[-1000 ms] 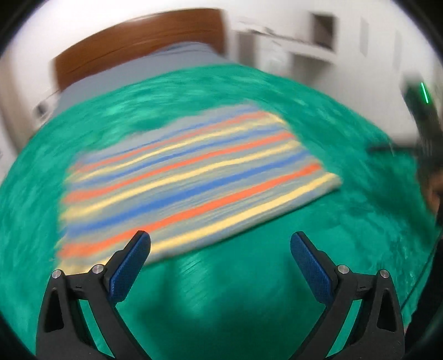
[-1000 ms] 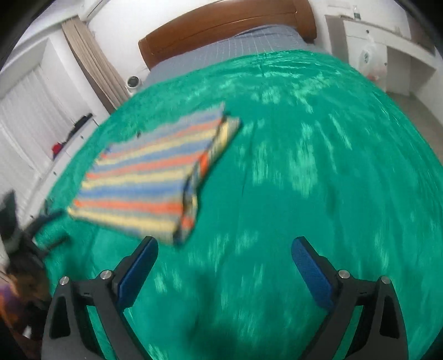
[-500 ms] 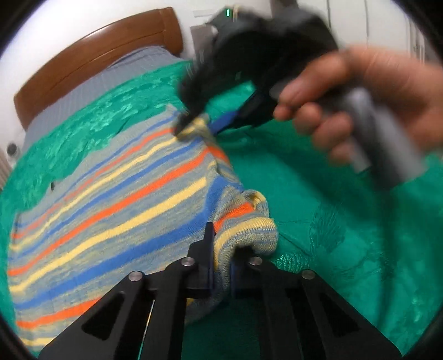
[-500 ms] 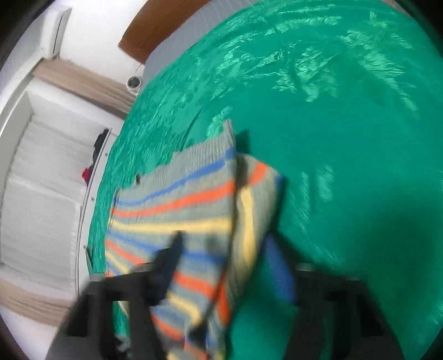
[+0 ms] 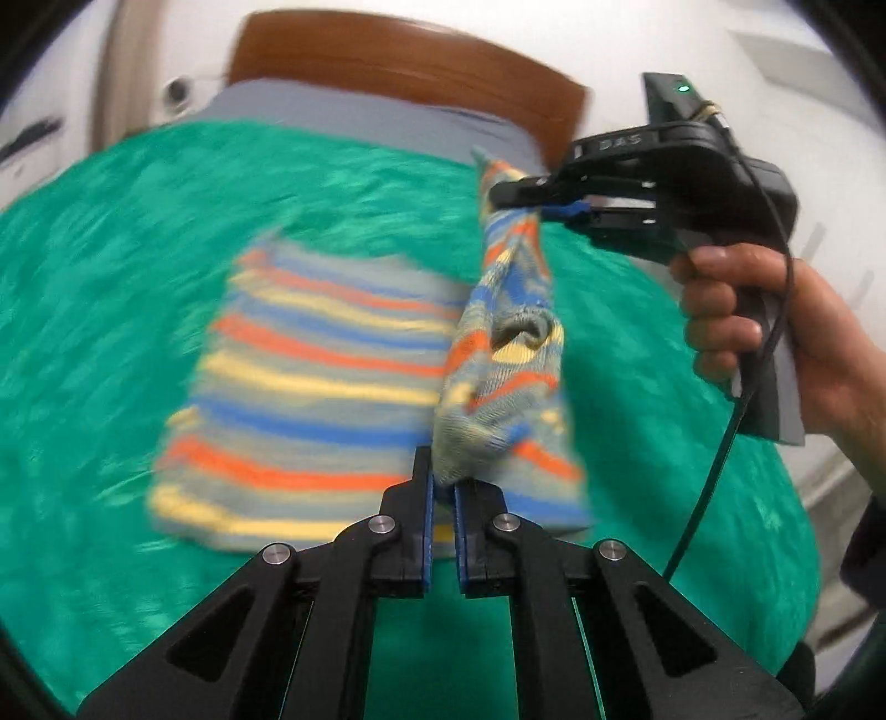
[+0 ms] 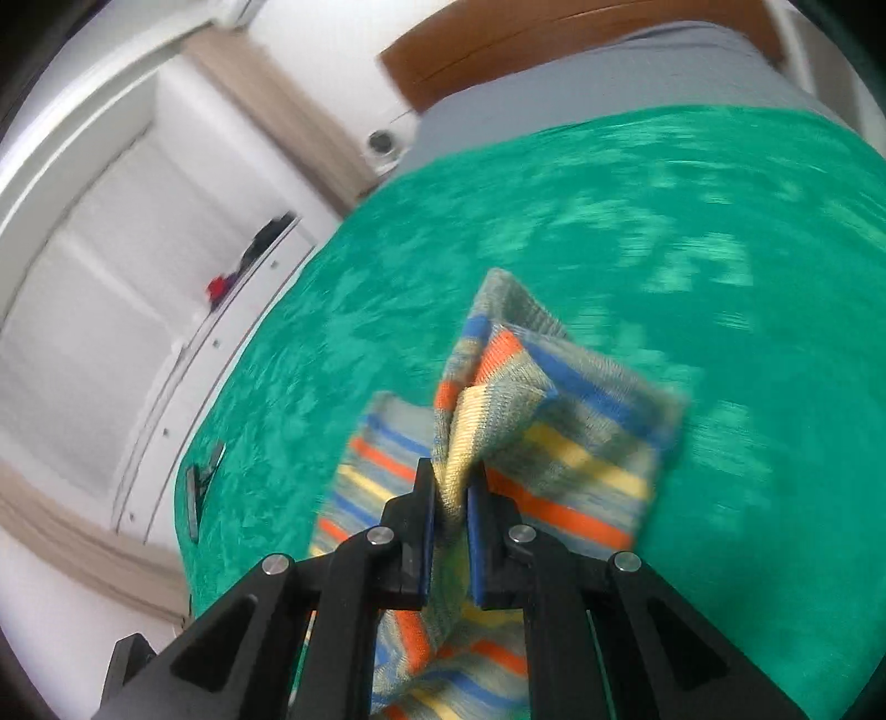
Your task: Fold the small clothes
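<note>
A small knitted garment with blue, orange, yellow and grey stripes lies on a green bedspread. Its right edge is lifted off the bed as a bunched strip. My left gripper is shut on the near end of that strip. My right gripper, held in a hand at the right of the left wrist view, is shut on the far end. In the right wrist view the right gripper pinches a fold of the striped garment, which hangs up over the rest of the cloth.
The green bedspread covers most of a bed with a brown wooden headboard and a grey sheet at the far end. White cupboards and beige curtains stand beside the bed. A black cable hangs from the right gripper.
Both grippers went from wide open above the bed to shut on the garment's right edge. That edge has been raised off the bedspread, and both views swung sideways.
</note>
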Available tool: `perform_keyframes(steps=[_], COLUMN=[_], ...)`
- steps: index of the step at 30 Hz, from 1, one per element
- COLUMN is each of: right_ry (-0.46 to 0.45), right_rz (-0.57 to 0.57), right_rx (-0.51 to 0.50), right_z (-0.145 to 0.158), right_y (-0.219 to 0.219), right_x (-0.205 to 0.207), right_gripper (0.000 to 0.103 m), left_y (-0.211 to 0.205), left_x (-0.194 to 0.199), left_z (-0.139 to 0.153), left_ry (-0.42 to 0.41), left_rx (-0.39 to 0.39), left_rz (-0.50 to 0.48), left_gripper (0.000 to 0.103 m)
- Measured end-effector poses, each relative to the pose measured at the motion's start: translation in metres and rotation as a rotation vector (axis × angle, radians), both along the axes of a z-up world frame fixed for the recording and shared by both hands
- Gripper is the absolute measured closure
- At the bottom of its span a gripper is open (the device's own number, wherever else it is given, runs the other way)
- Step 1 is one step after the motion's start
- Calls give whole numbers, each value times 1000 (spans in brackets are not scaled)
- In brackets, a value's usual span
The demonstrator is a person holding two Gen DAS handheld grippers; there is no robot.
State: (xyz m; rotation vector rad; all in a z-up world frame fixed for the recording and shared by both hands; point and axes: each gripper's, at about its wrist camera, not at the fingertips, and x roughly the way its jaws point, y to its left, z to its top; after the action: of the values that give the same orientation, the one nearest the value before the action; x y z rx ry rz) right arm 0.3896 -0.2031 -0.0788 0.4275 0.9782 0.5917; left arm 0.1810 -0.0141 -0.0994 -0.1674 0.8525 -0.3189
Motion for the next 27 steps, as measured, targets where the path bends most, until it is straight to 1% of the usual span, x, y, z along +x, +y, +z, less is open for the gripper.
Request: perform_keyframes(steps=[1, 5, 7, 9, 10, 11, 12, 13, 14, 15, 16, 17, 18, 19, 22, 23, 25, 26, 27], right_ry=[9, 47, 57, 66, 73, 84, 93, 100, 99, 77, 61, 41, 17, -10, -67, -86, -103, -100, -82], right_rz=[17, 56, 71, 76, 74, 67, 59, 51, 46, 44, 45, 48, 53, 64, 101, 118, 158, 179, 205], right_rx=[-2, -26, -46, -54, -48, -22, 13, 54, 70, 83, 80, 68, 40, 2, -102, -136, -179, -201, -236], right_z=[-5, -28, -41, -53, -59, -64, -67, -68, -66, -59, -55, -47, -39, -31, -18, -17, -21, -28, -41], right_y=[25, 82, 106, 121, 122, 124, 122, 119, 118, 111, 107, 100, 92, 83, 67, 63, 55, 57, 61], right_x=[7, 22, 26, 27, 26, 25, 24, 22, 20, 14, 9, 4, -4, -14, -43, -57, -85, -97, -111], right_gripper=[93, 93, 93, 92, 89, 84, 75, 68, 56, 54, 54, 54, 54, 54, 54, 54, 54, 54, 54], left_y=[13, 54, 62, 61, 57, 54, 51, 52, 53, 52, 54, 57, 58, 60, 68, 72, 78, 79, 82], left_x=[2, 3, 2, 2, 0, -1, -4, -5, -13, -21, -24, -30, -39, -39, -24, -13, 10, 16, 25], left_z=[-4, -19, -26, -27, -28, -28, -27, -25, -22, -18, -13, -8, -4, -1, 2, 0, -7, -12, -19], left_ry=[16, 70, 90, 92, 94, 97, 97, 96, 92, 86, 76, 64, 49, 35, 33, 37, 67, 84, 113], left_rx=[0, -16, -18, -7, 12, 26, 37, 43, 45, 45, 47, 50, 48, 44, 27, 24, 41, 56, 81], left_rz=[29, 115, 136, 138, 137, 133, 125, 117, 103, 91, 84, 85, 87, 91, 124, 135, 168, 181, 206], left_gripper=[99, 99, 99, 98, 94, 93, 92, 86, 75, 67, 51, 39, 36, 34, 33, 31, 31, 31, 32])
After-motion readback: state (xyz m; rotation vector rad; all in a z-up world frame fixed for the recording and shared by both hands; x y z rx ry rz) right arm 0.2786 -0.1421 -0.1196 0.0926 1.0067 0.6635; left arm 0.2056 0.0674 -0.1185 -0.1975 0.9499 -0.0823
